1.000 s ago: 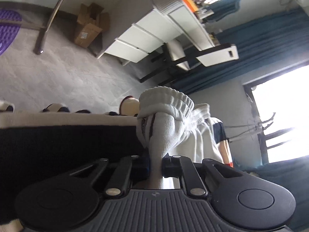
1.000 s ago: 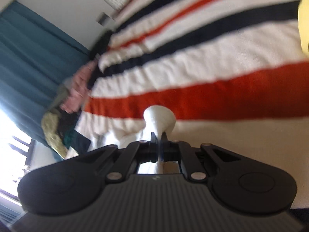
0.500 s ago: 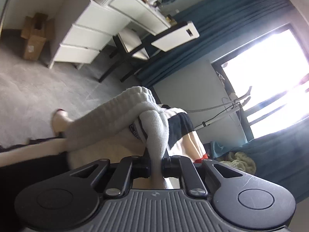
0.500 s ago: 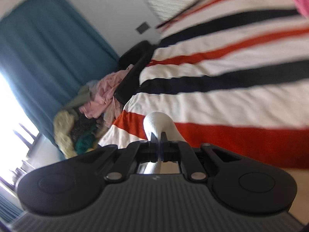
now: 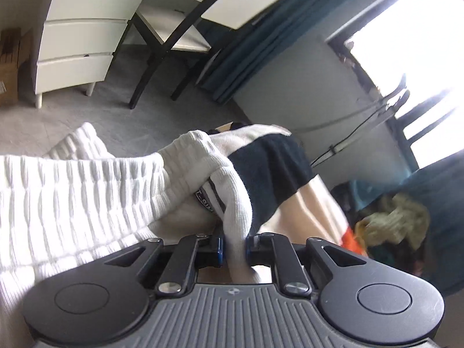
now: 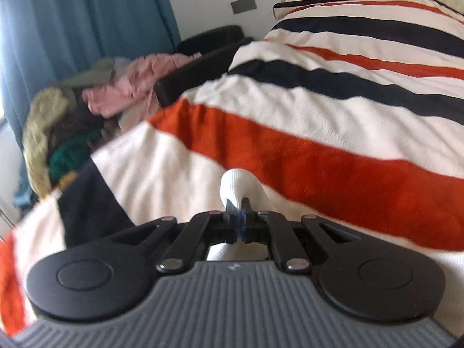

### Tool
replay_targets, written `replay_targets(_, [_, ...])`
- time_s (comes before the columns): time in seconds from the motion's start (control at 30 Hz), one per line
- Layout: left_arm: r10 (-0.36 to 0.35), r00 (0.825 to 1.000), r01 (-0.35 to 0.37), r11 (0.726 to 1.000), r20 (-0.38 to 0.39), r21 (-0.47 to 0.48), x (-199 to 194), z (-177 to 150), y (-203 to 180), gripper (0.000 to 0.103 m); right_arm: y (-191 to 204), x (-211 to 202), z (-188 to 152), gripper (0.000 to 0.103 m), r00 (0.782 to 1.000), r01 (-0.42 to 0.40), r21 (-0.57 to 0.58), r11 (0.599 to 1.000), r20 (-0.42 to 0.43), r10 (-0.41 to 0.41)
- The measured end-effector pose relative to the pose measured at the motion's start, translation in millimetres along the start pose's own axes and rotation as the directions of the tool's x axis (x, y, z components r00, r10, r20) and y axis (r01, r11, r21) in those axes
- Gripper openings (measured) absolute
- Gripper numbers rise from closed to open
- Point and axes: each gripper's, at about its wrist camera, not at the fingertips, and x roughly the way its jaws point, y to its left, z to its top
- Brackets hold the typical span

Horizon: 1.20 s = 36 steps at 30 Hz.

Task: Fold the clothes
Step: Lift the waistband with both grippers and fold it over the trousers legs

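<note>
White ribbed knit fills the left gripper's (image 5: 234, 242) view: the white garment (image 5: 72, 203) stretches away to the left of the jaws, and its thick ribbed edge bends down into them, where they are closed on it with the cloth bunched between the blue-edged pads. A small dark label shows on the inner side of that edge (its lettering is too small to read). Just right of the jaws and behind the knit hangs the striped blanket (image 5: 272, 171), cream and black here, with a bit of orange lower down. Beyond, a white drawer unit (image 5: 75, 46) and a chair (image 5: 185, 29) stand on grey floor, teal curtains beside a bright window. The right gripper (image 6: 241, 223) has its jaws pressed together on another fold of the same white garment (image 6: 236, 184), which rises as a rounded bulge just ahead of the tips, over the striped blanket on the bed. Far left of these jaws lies a pile of clothes (image 6: 87, 110).
</note>
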Motion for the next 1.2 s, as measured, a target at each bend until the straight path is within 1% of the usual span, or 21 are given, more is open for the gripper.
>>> replay_targets(0.07, [0.003, 1.0, -0.003, 1.0, -0.011, 0.007, 6, -2, -5, 0.02, 5, 4, -5, 0.009, 1.0, 0.009, -0.017, 1.0, 0.002, -0.009])
replay_targets(0.13, [-0.033, 0.999, 0.034, 0.999, -0.016, 0.017, 4, 1, 0, 0.023, 7, 2, -5, 0.009, 1.0, -0.01, -0.022, 1.0, 0.016, 0.01])
replay_targets(0.2, [-0.064, 0.998, 0.065, 0.997, -0.025, 0.051, -4, 3, 6, 0.035, 3, -4, -7, 0.011, 0.999, -0.045, -0.007, 0.999, 0.025, 0.045])
replay_targets(0.3, [-0.078, 0.997, 0.079, 0.993, -0.017, 0.09, -34, -4, 19, 0.049, -13, -30, -12, 0.014, 0.989, -0.145, 0.09, 0.985, 0.018, 0.143])
replay_targets(0.33, [-0.075, 0.997, 0.077, 0.993, -0.02, 0.093, -46, -8, 24, 0.051, -19, -39, -14, 0.028, 0.983, -0.182, 0.121, 0.976, 0.011, 0.182])
replay_targets(0.37, [-0.076, 0.997, 0.077, 0.993, -0.02, 0.09, -57, -11, 29, 0.051, -24, -48, -16, 0.051, 0.975, -0.222, 0.143, 0.965, 0.002, 0.224])
replay_targets(0.43, [-0.096, 0.995, 0.096, 0.993, -0.007, 0.071, -87, -20, 43, 0.057, -35, -72, -22, 0.072, 0.954, -0.295, 0.181, 0.938, 0.005, 0.299])
replay_targets(0.47, [-0.112, 0.994, 0.111, 0.993, 0.014, 0.045, -105, -25, 52, 0.061, -42, -85, -26, 0.071, 0.94, -0.335, 0.208, 0.919, 0.008, 0.341])
replay_targets(0.53, [-0.142, 0.988, 0.143, 0.99, 0.064, -0.016, -140, -35, 70, 0.068, -60, -109, -36, 0.07, 0.896, -0.423, 0.292, 0.858, -0.004, 0.443])
replay_targets(0.57, [-0.15, 0.982, 0.159, 0.985, 0.111, -0.07, -154, -41, 83, 0.078, -71, -118, -43, 0.071, 0.875, -0.447, 0.347, 0.824, -0.022, 0.484])
replay_targets(0.63, [-0.148, 0.973, 0.181, 0.965, 0.178, -0.19, -183, -57, 113, 0.081, -91, -134, -52, 0.071, 0.84, -0.464, 0.434, 0.773, -0.064, 0.54])
replay_targets(0.7, [-0.173, 0.971, 0.211, 0.946, 0.168, -0.245, -190, -71, 131, 0.083, -107, -142, -56, 0.072, 0.815, -0.439, 0.491, 0.753, -0.136, 0.563])
replay_targets(0.77, [-0.187, 0.972, 0.216, 0.947, 0.14, -0.238, -191, -83, 140, 0.083, -121, -148, -58, 0.07, 0.787, -0.405, 0.53, 0.745, -0.214, 0.579])
replay_targets(0.83, [-0.16, 0.981, 0.184, 0.942, 0.108, -0.28, -187, -96, 150, 0.083, -129, -152, -63, 0.07, 0.751, -0.406, 0.546, 0.733, -0.258, 0.608])
replay_targets(0.93, [-0.211, 0.977, 0.206, 0.916, 0.023, -0.345, -165, -105, 164, 0.083, -140, -156, -72, 0.07, 0.695, -0.397, 0.564, 0.724, -0.331, 0.638])
replay_targets(0.97, [-0.222, 0.975, 0.209, 0.914, 0.005, -0.349, -157, -107, 166, 0.08, -140, -154, -76, 0.066, 0.693, -0.369, 0.553, 0.747, -0.371, 0.618])
replay_targets(1.0, [-0.21, 0.978, 0.199, 0.92, 0.006, -0.337, -152, -108, 167, 0.076, -139, -153, -80, 0.06, 0.701, -0.339, 0.547, 0.766, -0.396, 0.593])
replay_targets(1.03, [-0.204, 0.979, 0.196, 0.925, 0.012, -0.325, -147, -108, 167, 0.076, -139, -150, -82, 0.06, 0.711, -0.318, 0.546, 0.775, -0.403, 0.576])
replay_targets(1.1, [-0.232, 0.971, 0.239, 0.926, 0.06, -0.293, -139, -108, 165, 0.076, -137, -143, -80, 0.062, 0.737, -0.326, 0.575, 0.75, -0.342, 0.583])
replay_targets(1.17, [-0.226, 0.97, 0.243, 0.937, 0.093, -0.251, -129, -106, 160, 0.075, -135, -134, -78, 0.062, 0.763, -0.332, 0.6, 0.728, -0.284, 0.582])
replay_targets(1.2, [-0.221, 0.969, 0.241, 0.942, 0.108, -0.235, -125, -104, 158, 0.072, -135, -125, -77, 0.062, 0.778, -0.325, 0.606, 0.726, -0.265, 0.57])
